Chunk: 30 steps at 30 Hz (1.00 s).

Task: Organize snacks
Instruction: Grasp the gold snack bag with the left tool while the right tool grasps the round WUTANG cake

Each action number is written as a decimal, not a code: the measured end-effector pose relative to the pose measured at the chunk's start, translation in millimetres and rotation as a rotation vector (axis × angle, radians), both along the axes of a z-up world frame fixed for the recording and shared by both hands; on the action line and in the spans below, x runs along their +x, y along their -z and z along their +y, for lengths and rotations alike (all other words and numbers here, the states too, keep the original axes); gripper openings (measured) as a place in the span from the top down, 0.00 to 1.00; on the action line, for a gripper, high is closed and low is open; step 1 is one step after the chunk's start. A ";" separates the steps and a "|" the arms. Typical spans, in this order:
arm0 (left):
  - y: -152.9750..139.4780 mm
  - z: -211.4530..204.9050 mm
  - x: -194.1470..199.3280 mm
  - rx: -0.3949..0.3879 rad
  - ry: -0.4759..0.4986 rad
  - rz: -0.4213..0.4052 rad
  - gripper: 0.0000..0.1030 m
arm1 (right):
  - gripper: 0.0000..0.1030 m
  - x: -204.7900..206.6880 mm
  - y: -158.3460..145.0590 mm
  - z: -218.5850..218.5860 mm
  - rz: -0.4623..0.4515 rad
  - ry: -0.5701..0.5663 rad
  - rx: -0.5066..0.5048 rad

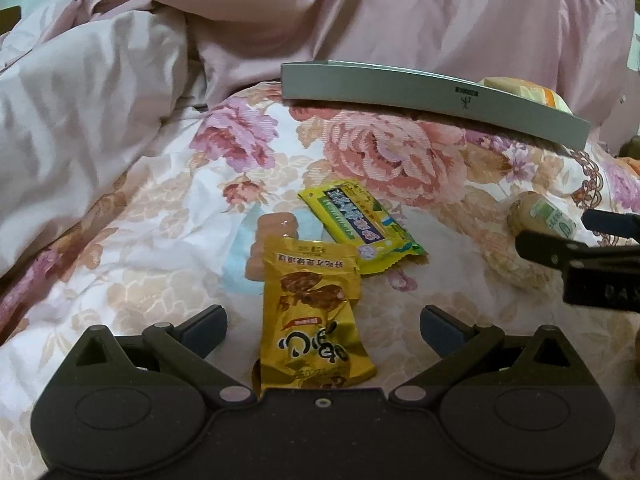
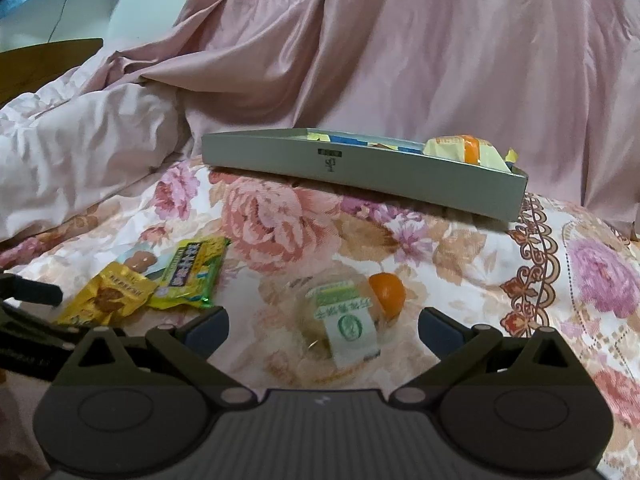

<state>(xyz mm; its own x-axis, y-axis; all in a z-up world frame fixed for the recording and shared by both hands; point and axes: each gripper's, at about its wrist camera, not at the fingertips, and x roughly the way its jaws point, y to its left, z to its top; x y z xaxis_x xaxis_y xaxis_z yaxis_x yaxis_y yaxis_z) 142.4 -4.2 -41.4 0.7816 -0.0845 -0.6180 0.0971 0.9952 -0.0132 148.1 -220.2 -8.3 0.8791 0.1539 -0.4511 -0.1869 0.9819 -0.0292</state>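
Left wrist view has the left gripper [image 1: 322,330], jaws spread and empty, straddling the gold snack packet [image 1: 316,312], whose long axis runs straight ahead. Equally released, the right gripper [image 2: 322,330] frames the clear-wrapped pastry [image 2: 340,320] on the bed; the grey tray [image 2: 360,172] lies beyond.

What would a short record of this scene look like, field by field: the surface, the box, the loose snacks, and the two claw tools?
surface: floral bedspread, pink quilt behind
box: shallow grey tray box holding several packets, one cream-and-orange
loose snacks, left side: golden-yellow snack pouch, yellow-green packet, clear-wrapped sausage partly under the pouch
loose snacks, right side: clear-wrapped pastry with green label, small orange fruit beside it
left gripper: open, pouch between its fingers
right gripper: open, over the pastry
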 end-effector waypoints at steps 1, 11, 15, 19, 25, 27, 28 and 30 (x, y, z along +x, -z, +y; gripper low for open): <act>0.4 -0.5 0.4 0.001 0.006 0.001 0.01 | 0.00 1.9 1.2 -2.3 0.001 0.008 0.006; 4.0 -2.3 4.9 0.002 0.024 0.010 0.09 | 0.09 13.6 7.8 -0.8 0.003 -0.013 0.007; 4.4 -1.7 5.0 -0.004 0.024 0.005 0.15 | 0.13 13.0 8.9 -0.7 -0.001 -0.008 0.008; 4.3 -2.3 3.7 -0.001 0.030 -0.002 0.20 | 0.20 12.5 9.5 0.4 0.000 -0.015 0.003; 4.0 -2.5 2.6 0.001 0.025 -0.009 0.29 | 0.31 7.2 9.6 8.5 -0.012 -0.041 -0.034; 4.2 -3.5 2.3 0.013 0.021 -0.008 0.31 | 0.35 5.2 9.4 11.0 -0.014 -0.057 -0.042; 4.3 -4.1 2.5 0.021 0.019 -0.008 0.32 | 0.37 4.1 9.3 12.5 -0.013 -0.063 -0.046; 4.3 -4.8 2.6 0.033 0.015 -0.007 0.34 | 0.45 0.7 8.7 14.0 -0.003 -0.071 -0.043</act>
<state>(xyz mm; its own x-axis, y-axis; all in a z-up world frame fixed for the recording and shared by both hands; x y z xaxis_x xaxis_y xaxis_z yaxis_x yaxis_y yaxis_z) 145.0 -9.0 -45.7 0.7848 -0.0758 -0.6151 0.1121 0.9935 0.0205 148.8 -206.2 -17.0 0.8681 0.1967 -0.4558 -0.2560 0.9640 -0.0717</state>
